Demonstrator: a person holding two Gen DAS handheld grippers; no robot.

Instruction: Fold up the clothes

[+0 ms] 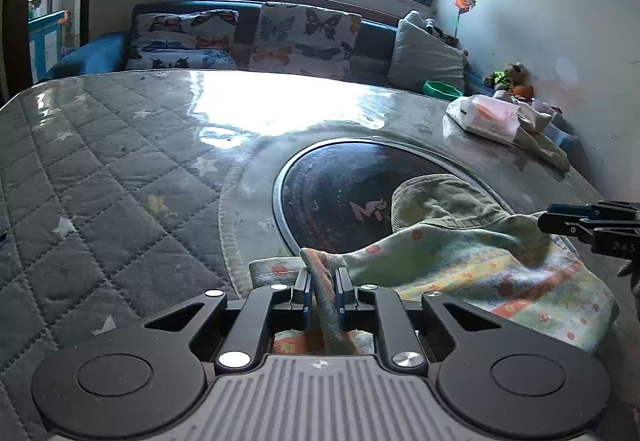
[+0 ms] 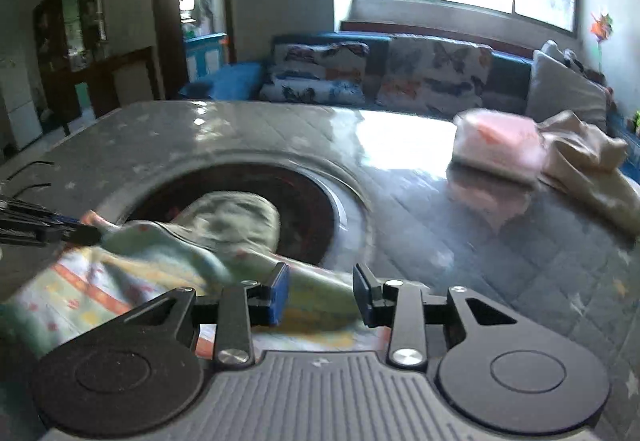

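A small patterned garment [image 1: 472,261], pale green with orange and yellow bands, lies on the table partly over a dark round inset [image 1: 340,185]. My left gripper [image 1: 323,289] is shut on a bunched edge of it. In the right wrist view the same garment [image 2: 168,253] lies at the lower left. My right gripper [image 2: 321,291] is open just above the cloth, with nothing between its fingers. The left gripper's fingers [image 2: 60,231] show at the left edge, holding the cloth. The right gripper's fingers [image 1: 576,223] show at the right edge of the left wrist view.
The table [image 1: 100,169] has a grey quilted cover under glossy plastic. A pink and white packet [image 2: 496,145] and a beige cloth [image 2: 588,165] lie at the far right. A sofa with butterfly cushions [image 1: 304,37] stands behind the table under a window.
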